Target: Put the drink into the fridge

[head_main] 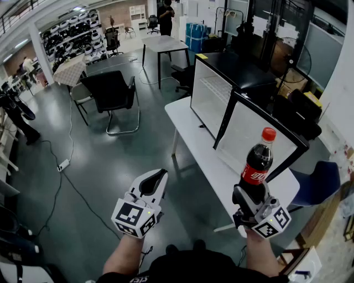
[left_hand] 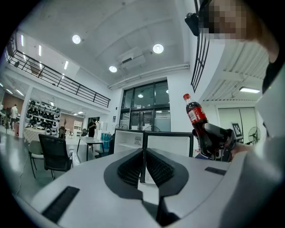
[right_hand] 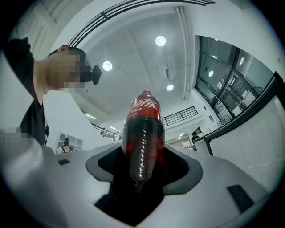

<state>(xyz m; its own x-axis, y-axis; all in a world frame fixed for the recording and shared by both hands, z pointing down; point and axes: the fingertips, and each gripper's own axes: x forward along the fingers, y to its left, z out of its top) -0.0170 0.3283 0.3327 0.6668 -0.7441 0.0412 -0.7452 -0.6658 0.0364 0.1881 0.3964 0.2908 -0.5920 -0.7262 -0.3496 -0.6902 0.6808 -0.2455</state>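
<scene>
A cola bottle (head_main: pixel 258 163) with a red cap and red label stands upright in my right gripper (head_main: pixel 250 200), whose jaws are shut on its lower body. In the right gripper view the cola bottle (right_hand: pixel 143 133) fills the gap between the pads. The small fridge (head_main: pixel 221 83) sits on the white table (head_main: pixel 193 143) ahead, its glass door (head_main: pixel 260 135) swung open toward me. My left gripper (head_main: pixel 156 181) hangs over the floor at lower left, jaws shut with nothing between them. The left gripper view shows the cola bottle (left_hand: pixel 196 116) and the fridge (left_hand: pixel 151 142) beyond.
A black chair (head_main: pixel 113 94) stands on the grey floor to the left, a cable and power strip (head_main: pixel 62 164) beside it. A blue chair (head_main: pixel 318 185) sits right of the table. A person (head_main: pixel 165 16) stands far back near another table (head_main: pixel 163 44).
</scene>
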